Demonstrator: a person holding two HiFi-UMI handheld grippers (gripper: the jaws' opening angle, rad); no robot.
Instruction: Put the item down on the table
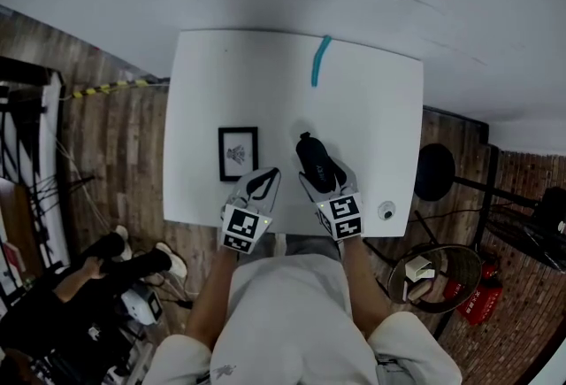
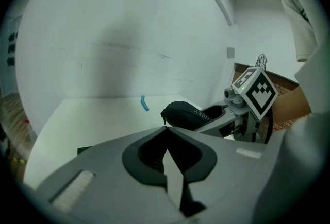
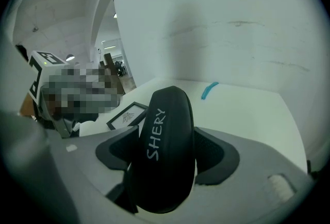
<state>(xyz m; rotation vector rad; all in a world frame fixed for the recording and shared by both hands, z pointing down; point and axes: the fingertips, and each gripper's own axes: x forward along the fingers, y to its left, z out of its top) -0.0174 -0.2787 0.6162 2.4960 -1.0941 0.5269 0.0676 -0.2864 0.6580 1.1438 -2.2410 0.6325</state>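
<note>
- The right claw [image 1: 329, 184] stands wide around a black, oval hard-shell case with white lettering [image 3: 164, 156], its pads pressing on the case's two sides
- The left claw [image 1: 261, 184] has its tips together and nothing in it; it hangs just beside the right one
- The case sits over the near edge of the white table [image 1: 371, 109], about midway along, apparently not yet resting on it
- To do this well: lower the case flat onto the bare patch ahead, let its underside settle, then spread the claw and draw straight back so the smooth shell is not dragged or rolled
- Stay clear of the black-framed picture [image 1: 238, 153] lying towards the near left corner; the teal strip [image 1: 320, 60] at the far edge is well apart
- Containers: a round wire basket [image 1: 455, 264] stands on the floor off the near right corner, with a small white boxy thing [image 1: 418, 270] inside; whether the case holds anything I cannot tell
</note>
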